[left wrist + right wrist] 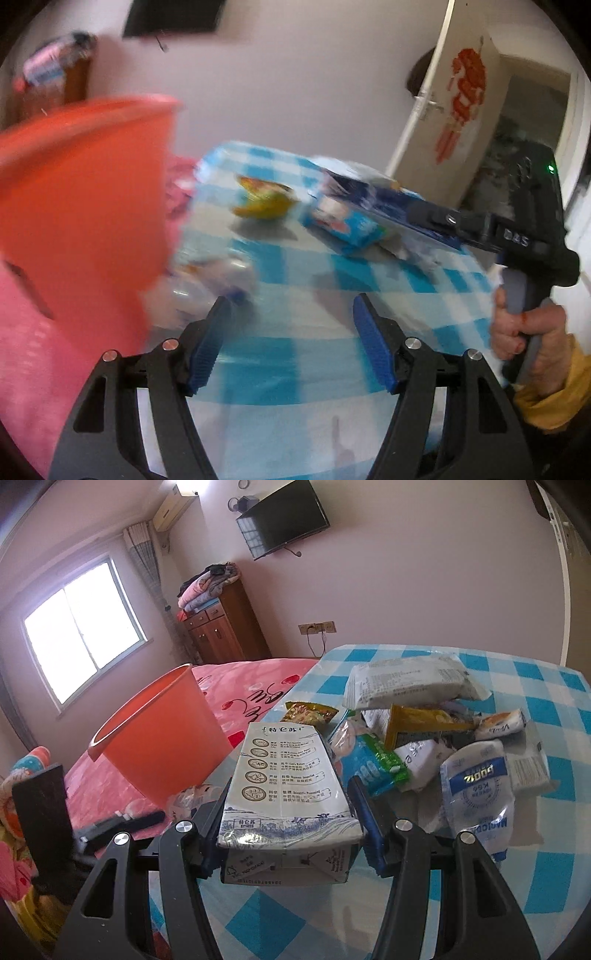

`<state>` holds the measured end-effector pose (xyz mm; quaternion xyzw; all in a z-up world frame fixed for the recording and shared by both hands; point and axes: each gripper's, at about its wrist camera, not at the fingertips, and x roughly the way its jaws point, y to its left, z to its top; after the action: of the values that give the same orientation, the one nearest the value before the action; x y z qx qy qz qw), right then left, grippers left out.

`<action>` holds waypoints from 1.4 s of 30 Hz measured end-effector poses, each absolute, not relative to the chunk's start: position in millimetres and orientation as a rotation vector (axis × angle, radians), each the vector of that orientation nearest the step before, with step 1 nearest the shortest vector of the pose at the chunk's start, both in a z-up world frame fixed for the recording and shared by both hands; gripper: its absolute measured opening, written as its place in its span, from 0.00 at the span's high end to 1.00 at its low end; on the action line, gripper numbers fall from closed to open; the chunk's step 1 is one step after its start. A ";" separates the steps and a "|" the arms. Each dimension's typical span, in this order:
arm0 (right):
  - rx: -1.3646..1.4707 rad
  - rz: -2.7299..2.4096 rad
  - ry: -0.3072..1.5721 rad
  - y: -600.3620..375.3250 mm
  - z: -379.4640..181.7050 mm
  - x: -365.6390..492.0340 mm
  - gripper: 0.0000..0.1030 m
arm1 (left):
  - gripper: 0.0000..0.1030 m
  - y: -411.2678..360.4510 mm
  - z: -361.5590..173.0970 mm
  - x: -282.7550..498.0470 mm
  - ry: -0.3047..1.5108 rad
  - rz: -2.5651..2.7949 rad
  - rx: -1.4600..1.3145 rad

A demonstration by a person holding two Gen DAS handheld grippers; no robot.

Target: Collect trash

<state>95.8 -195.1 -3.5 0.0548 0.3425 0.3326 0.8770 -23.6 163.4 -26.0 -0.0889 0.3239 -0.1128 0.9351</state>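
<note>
Orange bucket [159, 738] sat left of centre in the right wrist view, and I couldn't see anything in it from there. Right gripper [288, 797] was pinching a milk carton [288, 779] between its pads, mid-frame. Left gripper [291, 339] was spread with nothing in it, lower middle of its view. Most wrappers [436, 734] were still piled on the checked tablecloth [535, 849] at right, so plenty left

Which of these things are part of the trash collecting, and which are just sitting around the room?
Part of the job:
- milk carton, held in the right gripper
- orange bucket
- pile of wrappers
- left gripper, open with nothing in it

Just lying about:
- wall television
- wooden cabinet
- folded blankets
</note>
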 end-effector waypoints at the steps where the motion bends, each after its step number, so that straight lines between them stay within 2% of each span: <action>1: 0.116 0.697 0.715 -195.8 -4.3 95.6 0.42 | 0.33 168.6 -24.8 -24.7 0.666 -0.193 -0.146; 9: 0.150 0.708 0.732 -202.2 -12.8 97.7 0.42 | 0.33 203.8 -45.8 -11.9 0.746 -0.036 -0.179; 24: 0.179 0.634 0.722 -234.5 -16.2 96.7 0.42 | 0.33 106.5 -55.4 24.7 0.823 -0.312 -0.024; 31: 0.197 0.614 0.735 -248.0 -26.3 92.8 0.42 | 0.32 106.7 -28.7 32.6 0.817 -0.200 0.169; 42: 0.190 0.608 0.734 -253.9 -25.3 87.0 0.42 | 0.32 104.6 -48.1 80.1 0.894 -0.162 0.125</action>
<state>87.0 -253.9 -25.3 0.0912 0.3527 0.2924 0.8842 80.1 104.6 -48.1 0.0602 0.4316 -0.0781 0.8966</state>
